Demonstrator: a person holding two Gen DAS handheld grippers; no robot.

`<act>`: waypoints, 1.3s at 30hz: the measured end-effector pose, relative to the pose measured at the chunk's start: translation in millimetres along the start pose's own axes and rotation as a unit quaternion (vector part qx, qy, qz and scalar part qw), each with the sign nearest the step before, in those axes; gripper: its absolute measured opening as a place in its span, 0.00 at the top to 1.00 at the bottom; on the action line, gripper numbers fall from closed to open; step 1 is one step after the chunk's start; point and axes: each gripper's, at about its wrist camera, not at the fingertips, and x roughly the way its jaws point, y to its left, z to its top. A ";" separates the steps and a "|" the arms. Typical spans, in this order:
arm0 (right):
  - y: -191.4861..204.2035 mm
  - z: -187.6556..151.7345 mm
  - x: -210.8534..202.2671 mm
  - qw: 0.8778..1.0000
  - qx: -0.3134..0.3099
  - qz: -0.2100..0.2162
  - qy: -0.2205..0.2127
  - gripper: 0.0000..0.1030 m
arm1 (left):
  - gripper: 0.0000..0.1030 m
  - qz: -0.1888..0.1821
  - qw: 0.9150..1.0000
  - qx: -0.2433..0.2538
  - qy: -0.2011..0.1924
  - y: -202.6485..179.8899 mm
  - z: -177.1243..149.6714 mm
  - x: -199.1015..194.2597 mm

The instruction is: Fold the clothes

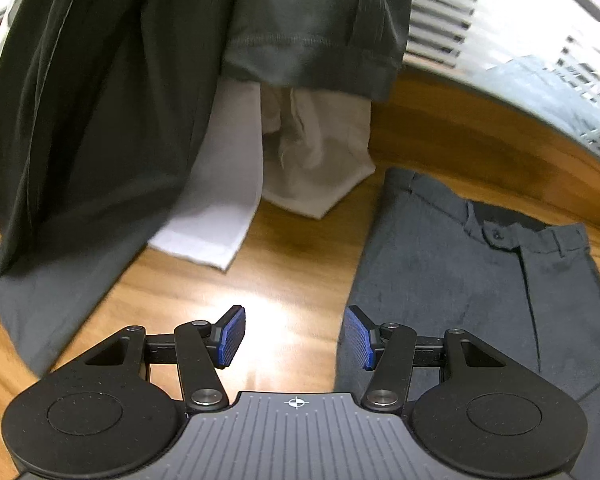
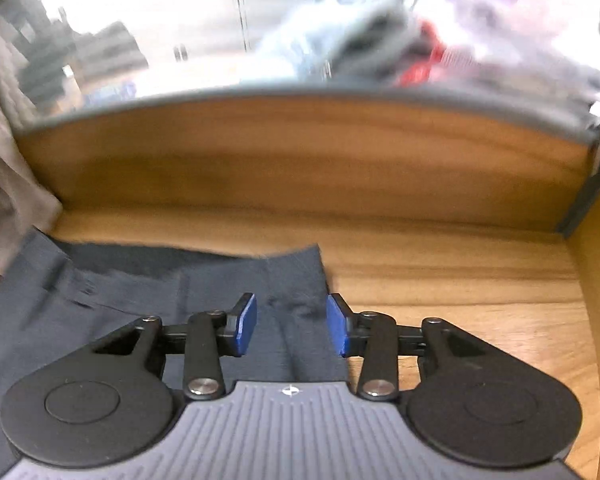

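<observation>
Both tongs are seen parted and empty: the left tongs (image 1: 294, 336) over bare worktop (image 1: 292, 248), the right tongs (image 2: 292, 330) over the grey trousers (image 2: 140, 300) laid flat. Beyond, a dark shirt (image 1: 100, 120) hangs; it could be snagged, or one trouser layer pinched.

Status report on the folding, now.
Left tongs open, empty, over bare wooden table. Right tongs open above grey trousers, flat, unfolded. Dark green garment hangs left, clear of trousers.
</observation>
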 end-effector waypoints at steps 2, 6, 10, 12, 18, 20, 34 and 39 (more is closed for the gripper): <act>9.7 -4.3 -30.4 1.000 0.001 0.003 -0.027 0.51 | 0.44 -0.014 1.000 0.014 -0.007 5.9 8.2 -2.7; 36.0 -16.8 -82.7 0.998 0.014 0.006 -0.062 0.44 | 0.44 -0.056 0.997 0.048 -0.010 17.2 26.3 -4.2; 72.5 -46.9 -137.3 0.996 0.029 -0.005 -0.088 0.42 | 0.44 -0.107 0.990 0.089 -0.007 27.9 44.9 -1.5; 96.2 -69.8 -161.6 0.995 0.038 -0.023 -0.093 0.42 | 0.44 -0.138 0.984 0.116 0.000 31.9 52.6 1.7; 187.0 -150.4 -209.1 0.987 0.098 -0.082 -0.097 0.42 | 0.44 -0.207 0.957 0.201 0.015 37.3 62.8 21.4; 218.1 -176.0 -217.0 0.983 0.118 -0.099 -0.096 0.42 | 0.44 -0.220 0.951 0.217 0.019 37.7 64.5 31.4; 430.5 -296.3 -176.5 0.973 0.164 -0.156 -0.031 0.43 | 0.44 -0.253 0.937 0.233 0.062 32.5 71.1 85.2; 481.4 -304.2 -146.6 0.978 0.139 -0.154 -0.011 0.43 | 0.44 -0.257 0.937 0.224 0.074 21.3 76.3 99.7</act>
